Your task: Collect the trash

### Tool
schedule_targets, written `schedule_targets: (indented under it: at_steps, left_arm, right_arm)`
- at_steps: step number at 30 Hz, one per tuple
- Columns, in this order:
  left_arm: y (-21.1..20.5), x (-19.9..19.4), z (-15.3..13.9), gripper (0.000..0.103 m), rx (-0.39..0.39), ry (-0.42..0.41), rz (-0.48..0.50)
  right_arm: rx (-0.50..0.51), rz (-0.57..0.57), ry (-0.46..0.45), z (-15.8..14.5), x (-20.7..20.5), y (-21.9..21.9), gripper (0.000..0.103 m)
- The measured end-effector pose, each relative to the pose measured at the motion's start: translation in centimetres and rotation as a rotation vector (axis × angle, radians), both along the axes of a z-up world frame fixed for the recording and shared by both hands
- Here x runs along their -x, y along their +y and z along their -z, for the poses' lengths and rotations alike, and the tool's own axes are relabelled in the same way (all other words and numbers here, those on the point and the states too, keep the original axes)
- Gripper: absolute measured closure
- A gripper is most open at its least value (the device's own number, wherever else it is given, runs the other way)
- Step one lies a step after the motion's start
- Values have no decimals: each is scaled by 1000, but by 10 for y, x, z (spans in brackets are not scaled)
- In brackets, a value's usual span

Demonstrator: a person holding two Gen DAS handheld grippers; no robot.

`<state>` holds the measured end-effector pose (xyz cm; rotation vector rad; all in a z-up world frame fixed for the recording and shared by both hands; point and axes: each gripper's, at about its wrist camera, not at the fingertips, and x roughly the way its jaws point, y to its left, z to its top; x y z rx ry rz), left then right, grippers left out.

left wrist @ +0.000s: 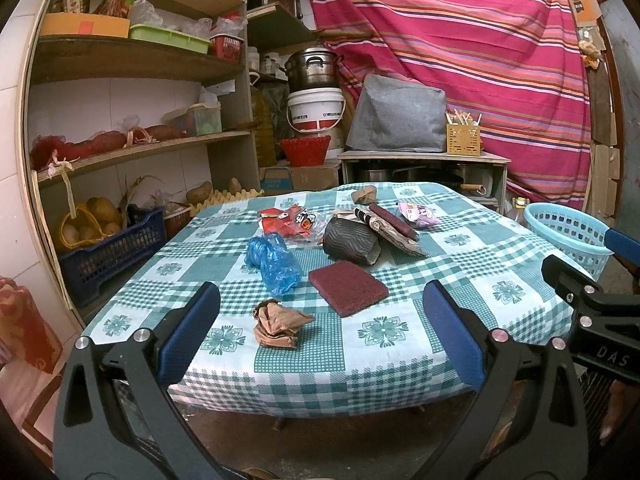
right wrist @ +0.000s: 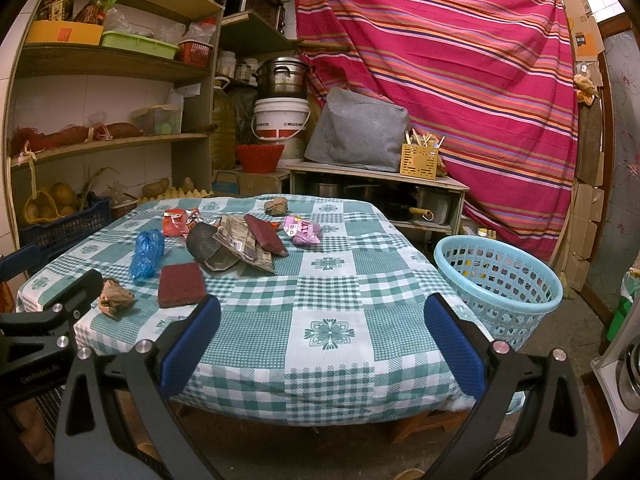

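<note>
Trash lies on the checked tablecloth (left wrist: pixel 460 280) (right wrist: pixel 340 280): a crumpled brown paper (left wrist: pixel 278 322) (right wrist: pixel 114 298), a blue plastic bag (left wrist: pixel 274 262) (right wrist: pixel 146 254), a maroon scouring pad (left wrist: pixel 348 287) (right wrist: pixel 181 285), a dark cup sleeve (left wrist: pixel 350 242) (right wrist: pixel 204 242), red wrappers (left wrist: pixel 290 220) (right wrist: pixel 178 220), a pink packet (left wrist: pixel 418 213) (right wrist: pixel 304 231) and a paper ball (left wrist: pixel 365 194) (right wrist: pixel 276 205). My left gripper (left wrist: pixel 320 300) is open and empty, just short of the brown paper. My right gripper (right wrist: pixel 322 312) is open and empty over the near table edge. A light blue basket (left wrist: pixel 568 234) (right wrist: pixel 498 284) stands right of the table.
Wooden shelves (left wrist: pixel 132 60) (right wrist: pixel 100 60) with boxes and produce stand at the left. A low cabinet (left wrist: pixel 424 160) (right wrist: pixel 376 176) with a grey cover, pots and a white bucket (left wrist: pixel 316 110) stands behind the table. A striped red cloth (right wrist: pixel 440 60) hangs behind.
</note>
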<state>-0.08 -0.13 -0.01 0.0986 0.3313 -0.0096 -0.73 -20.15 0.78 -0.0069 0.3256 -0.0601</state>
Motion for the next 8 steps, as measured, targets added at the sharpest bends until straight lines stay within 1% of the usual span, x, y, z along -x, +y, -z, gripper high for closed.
schedule_targets:
  at_steps: [8]
  left_arm:
    - [0, 0, 0, 5, 0, 2, 1]
  right_arm:
    - [0, 1, 0, 0, 0, 0, 4]
